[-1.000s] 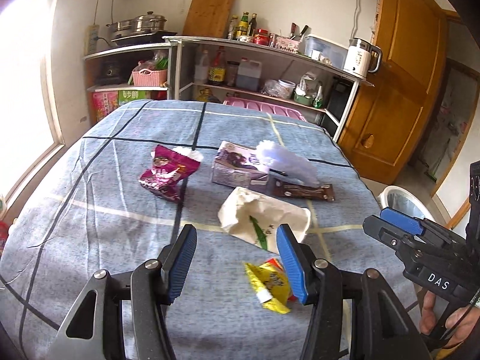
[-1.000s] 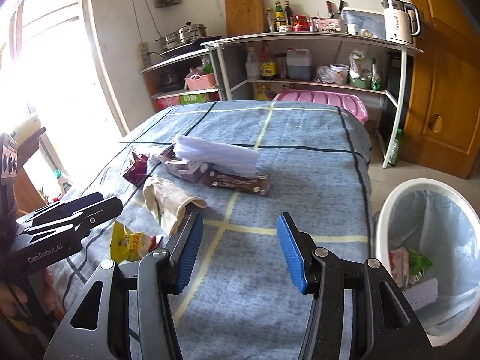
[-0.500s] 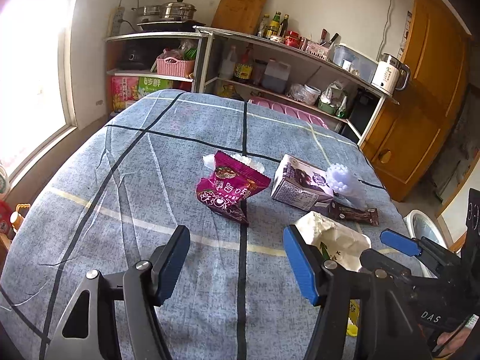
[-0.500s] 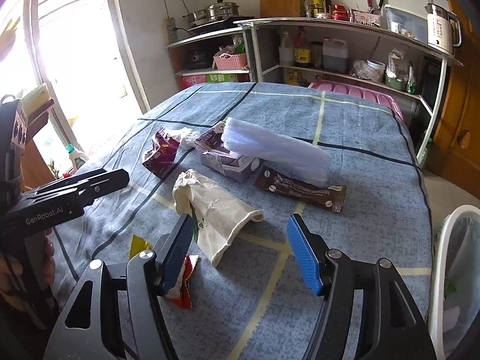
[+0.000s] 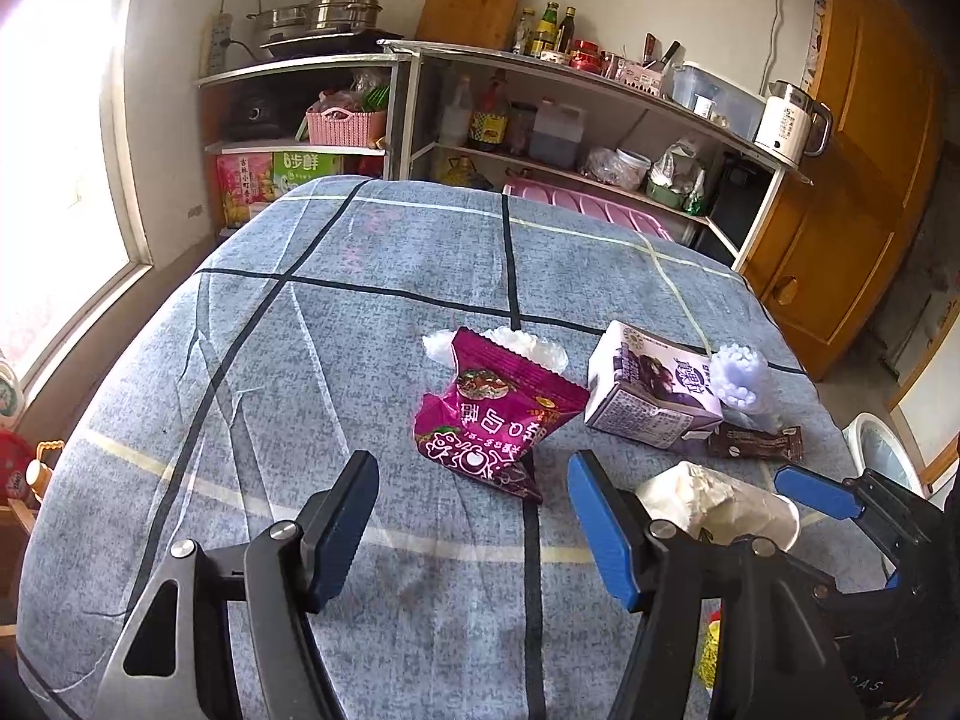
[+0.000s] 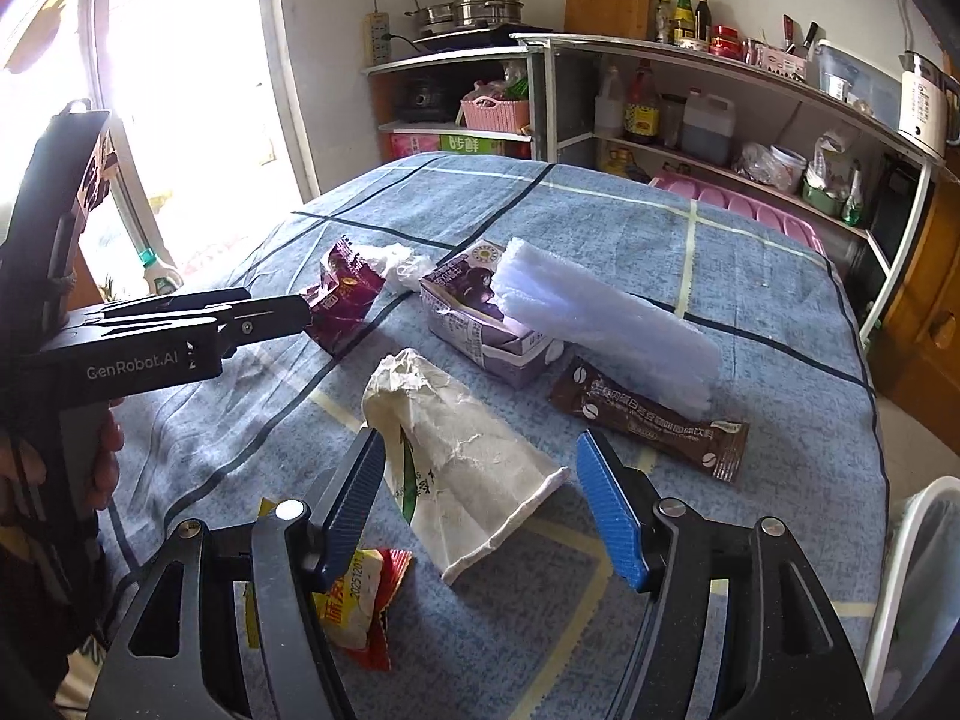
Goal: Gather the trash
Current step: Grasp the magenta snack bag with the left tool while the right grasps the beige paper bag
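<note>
- While the left gripper [image 5: 474, 531] hangs over the blue checked cloth of the bench [image 5: 300, 372], its fingers [image 5: 342, 531] stand apart with only cloth between them, gripping nothing.
- Just beyond those fingers lies a crumpled magenta snack wrapper [image 5: 492, 420], with a bit of white foam [image 5: 540, 348] showing behind its far edge.
- To the wrapper's right sits a purple drink carton [image 5: 651, 402], and a pale foam sheet [image 5: 741, 381] leans on the carton's far side.
- The right gripper [image 6: 477, 501] also has its fingers [image 6: 606, 516] spread and empty; the wide end of a flattened paper cup [image 6: 462, 450] lies on the cloth between them, touched by neither pad as far as the view tells.
- Under the dark finger of the right gripper, a yellow and red wrapper [image 6: 360, 600] lies partly hidden near the bench's near edge.
- Past the cup, a brown coffee sachet [image 6: 651, 420] lies flat just beside the carton and beneath the low edge of the foam sheet.
- At the right edge of the right wrist view, the white rim of a lined bin [image 6: 900, 564] stands beside the bench; what it holds is hard to make out here.
- A person's hand [image 6: 108, 462] grips the handle of the left gripper at the left of that view.
- Behind the bench stand metal shelves [image 5: 600, 90] with bottles, a pink basket [image 5: 345, 126], a steel pot [image 5: 342, 9] and a white kettle [image 5: 786, 129].
</note>
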